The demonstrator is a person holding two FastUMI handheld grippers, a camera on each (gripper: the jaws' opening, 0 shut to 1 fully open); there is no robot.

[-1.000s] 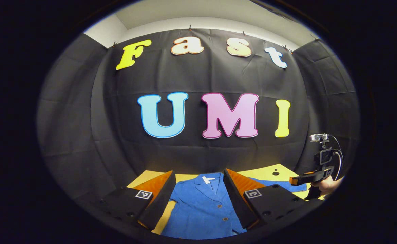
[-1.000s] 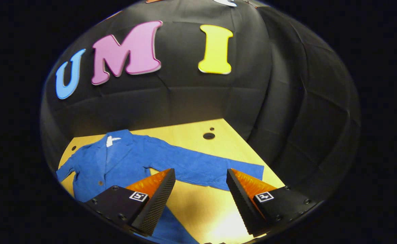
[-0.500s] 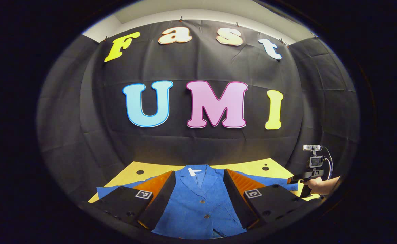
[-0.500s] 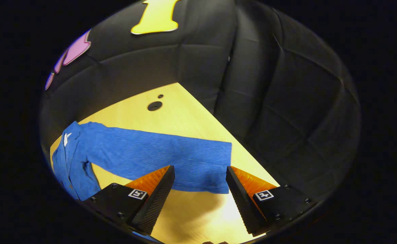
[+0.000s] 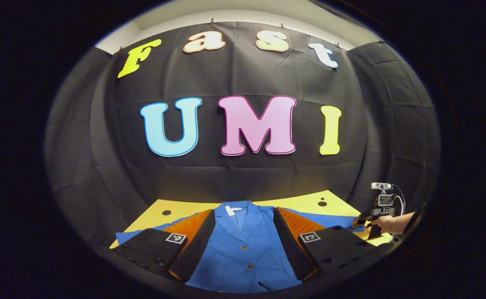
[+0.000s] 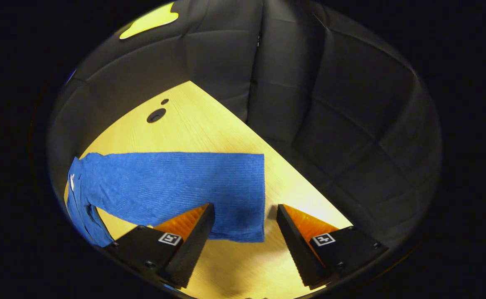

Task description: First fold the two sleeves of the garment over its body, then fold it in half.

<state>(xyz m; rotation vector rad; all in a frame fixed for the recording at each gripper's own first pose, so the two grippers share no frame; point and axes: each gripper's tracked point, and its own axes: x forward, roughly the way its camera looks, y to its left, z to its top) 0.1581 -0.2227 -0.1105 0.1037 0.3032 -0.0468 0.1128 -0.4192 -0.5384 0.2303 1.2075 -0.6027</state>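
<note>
Where table (image 6: 209,124) ends: sleeve (image 6: 176,187) cuff (flat)

So the garment (image 5: 243,253) is a bright blue button-up jacket, looks like a ribbed, corduroy-ish fabric. It's lying flat and face up on the yellow wooden table (image 6: 209,128), collar at the far end with a small white tag showing inside the neck. Round buttons run down the front. Both sleeves are spread straight out to the sides, not folded in yet. The right sleeve (image 6: 176,187) lies flat, its cuff squared off.
</note>
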